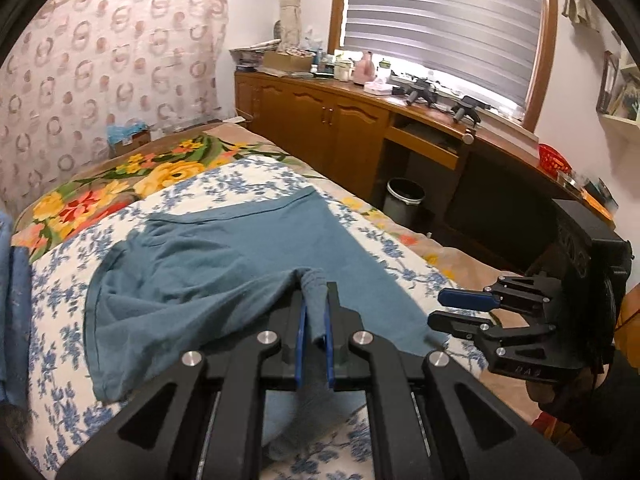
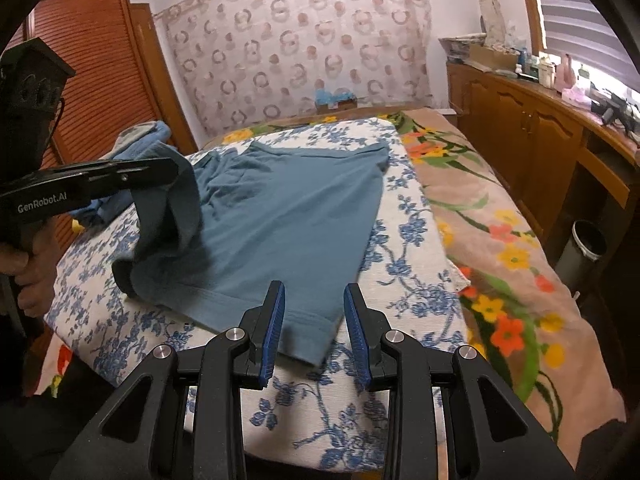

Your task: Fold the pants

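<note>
On the bed, a wide blanket printed with yellow and orange flowers (image 2: 508,248) is overlaid by a white cloth patterned with blue blossoms (image 2: 416,264), and on that cloth the pair of teal knit short pants (image 2: 280,216) is spread, waistband toward the far wall and leg hems toward the cameras. A pile of lighter blue garments (image 2: 148,136) is seen at the far left edge of the cloth. The step in hand is judged to be the first lengthwise fold: one leg is being lifted and carried across over the other. The hem of that leg is pinched between the blue pads of the left gripper (image 1: 316,320), whose jaws are pressed together on a bunched tuck of the fabric; in the right wrist view the cloth is seen draped down from that gripper (image 2: 176,172), clear of the bed at the held corner and trailing onto the rest of the garment. The right gripper (image 2: 314,332) is held with its jaws partly spread and nothing between them; the near hem of the flat leg lies just below and ahead of its fingertips, apparently untouched. The next move is judged to call for the lifted leg to be laid edge to edge on the flat one, then released and smoothed.
</note>
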{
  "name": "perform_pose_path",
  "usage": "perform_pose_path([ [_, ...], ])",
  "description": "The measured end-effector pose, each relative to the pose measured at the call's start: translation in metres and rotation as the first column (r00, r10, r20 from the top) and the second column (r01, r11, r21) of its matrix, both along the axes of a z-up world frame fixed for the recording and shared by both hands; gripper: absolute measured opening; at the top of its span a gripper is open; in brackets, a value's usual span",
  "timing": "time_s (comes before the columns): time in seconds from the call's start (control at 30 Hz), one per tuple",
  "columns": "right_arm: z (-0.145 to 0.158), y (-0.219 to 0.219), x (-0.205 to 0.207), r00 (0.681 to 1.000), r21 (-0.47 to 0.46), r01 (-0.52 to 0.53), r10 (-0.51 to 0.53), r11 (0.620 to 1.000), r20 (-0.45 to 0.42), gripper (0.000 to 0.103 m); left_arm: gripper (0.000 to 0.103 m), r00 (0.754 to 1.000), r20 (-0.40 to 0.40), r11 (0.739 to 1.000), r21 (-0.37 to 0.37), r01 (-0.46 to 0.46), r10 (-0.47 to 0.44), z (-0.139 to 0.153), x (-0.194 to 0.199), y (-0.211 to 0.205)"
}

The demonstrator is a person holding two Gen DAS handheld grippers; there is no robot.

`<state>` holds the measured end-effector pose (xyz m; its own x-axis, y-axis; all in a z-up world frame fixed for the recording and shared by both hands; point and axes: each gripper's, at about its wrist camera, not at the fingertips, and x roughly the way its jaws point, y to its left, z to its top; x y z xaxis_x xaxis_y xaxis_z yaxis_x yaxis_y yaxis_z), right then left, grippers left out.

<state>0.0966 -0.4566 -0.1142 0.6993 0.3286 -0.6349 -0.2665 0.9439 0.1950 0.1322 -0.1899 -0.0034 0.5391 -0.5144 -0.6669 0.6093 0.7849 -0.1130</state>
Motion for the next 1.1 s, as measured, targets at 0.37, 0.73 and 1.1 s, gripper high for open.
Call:
perform_pose_path([
  [0.37, -0.003, -0.002, -0.001, 1.0, 0.003, 0.002, -0.002, 1.0, -0.005, 0.03, 0.025, 0.998, 0.003, 0.996, 0.066, -0.065, 0.065, -0.006, -0.005, 0.003],
  [0.73, 0.004, 0.023, 0.007, 0.999, -0.008, -0.037, 0.037, 0.999, 0.002, 0.03, 0.053, 0.994, 0.015, 0.993, 0.036, -0.113, 0.113, -0.007, -0.017, 0.047],
  [1.1, 0.01, 0.053, 0.043, 0.995, -0.045, -0.096, 0.097, 0.994, 0.019, 0.03, 0.054, 0.979, -0.089, 0.983, 0.047, -0.178, 0.181, -0.051, -0.015, 0.09],
])
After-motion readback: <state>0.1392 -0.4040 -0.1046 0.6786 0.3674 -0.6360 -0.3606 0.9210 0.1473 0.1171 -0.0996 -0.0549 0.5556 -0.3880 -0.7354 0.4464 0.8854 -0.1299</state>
